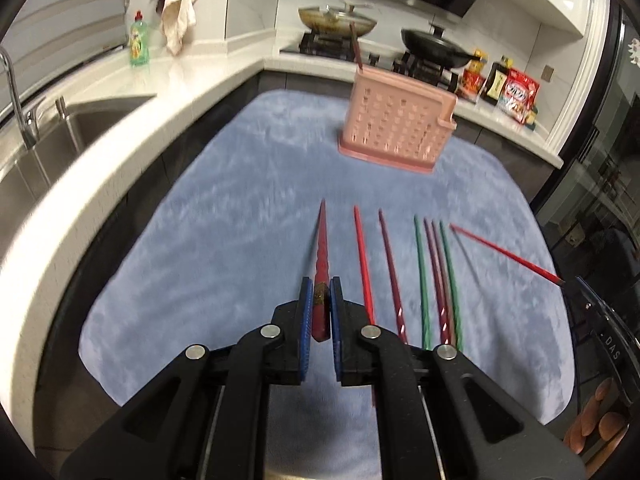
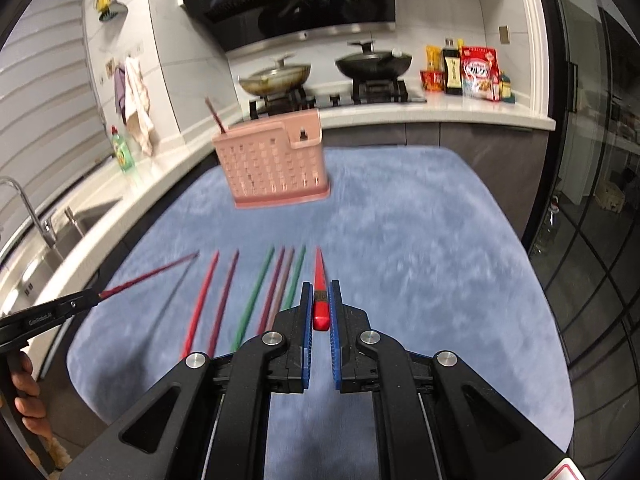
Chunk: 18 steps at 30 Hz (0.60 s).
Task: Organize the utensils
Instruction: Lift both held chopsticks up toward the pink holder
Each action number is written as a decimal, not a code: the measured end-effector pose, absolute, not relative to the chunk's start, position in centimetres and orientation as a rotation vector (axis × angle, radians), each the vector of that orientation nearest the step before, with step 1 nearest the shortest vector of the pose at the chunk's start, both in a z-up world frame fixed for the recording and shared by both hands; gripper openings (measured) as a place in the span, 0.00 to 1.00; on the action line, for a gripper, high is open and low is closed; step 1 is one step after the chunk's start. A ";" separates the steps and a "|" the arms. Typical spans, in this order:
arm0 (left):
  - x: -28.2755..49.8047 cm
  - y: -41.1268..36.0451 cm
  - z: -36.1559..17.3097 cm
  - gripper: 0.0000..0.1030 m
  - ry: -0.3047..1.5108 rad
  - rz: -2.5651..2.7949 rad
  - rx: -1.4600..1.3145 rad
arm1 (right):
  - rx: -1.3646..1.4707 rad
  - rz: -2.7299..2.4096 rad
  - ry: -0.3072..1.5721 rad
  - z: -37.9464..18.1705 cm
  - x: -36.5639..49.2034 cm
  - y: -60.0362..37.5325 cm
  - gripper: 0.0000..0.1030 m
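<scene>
Chopsticks [image 1: 321, 264] [image 2: 319, 280] sit clamped between each gripper's pads (both lifted).

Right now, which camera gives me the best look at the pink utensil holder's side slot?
The right wrist view: the pink utensil holder turns its side slot toward the camera, cutout visible. In the left wrist view the holder shows that slot only edge-on, at its right end.

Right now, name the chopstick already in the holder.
The dark chopstick standing in the pink holder, left end; the rest lie on the mat or are gripped.
</scene>
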<state>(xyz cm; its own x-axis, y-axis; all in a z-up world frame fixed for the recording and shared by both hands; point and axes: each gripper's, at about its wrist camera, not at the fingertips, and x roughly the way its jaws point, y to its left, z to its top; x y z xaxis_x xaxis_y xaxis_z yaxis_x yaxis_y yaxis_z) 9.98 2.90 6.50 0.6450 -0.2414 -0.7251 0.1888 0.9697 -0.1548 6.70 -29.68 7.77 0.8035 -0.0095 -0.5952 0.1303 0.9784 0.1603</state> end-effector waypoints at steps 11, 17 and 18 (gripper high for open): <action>14.1 2.8 12.0 0.07 0.731 -0.241 -0.065 | 0.182 -0.063 0.514 13.0 10.3 -31.1 0.07; 16.5 1.7 14.7 0.07 0.676 -0.256 -0.054 | 0.195 -0.055 0.487 14.6 12.5 -31.9 0.07; 17.1 1.5 15.3 0.07 0.662 -0.258 -0.050 | 0.194 -0.055 0.481 15.0 12.9 -32.0 0.07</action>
<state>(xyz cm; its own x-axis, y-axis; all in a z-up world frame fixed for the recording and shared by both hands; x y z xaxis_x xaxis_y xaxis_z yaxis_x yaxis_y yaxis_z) 17.09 1.47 15.33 0.7581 -0.2525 -0.6012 0.2207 0.9669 -0.1278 12.92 -32.04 14.97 0.8853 -0.0072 -0.4649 0.0983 0.9802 0.1720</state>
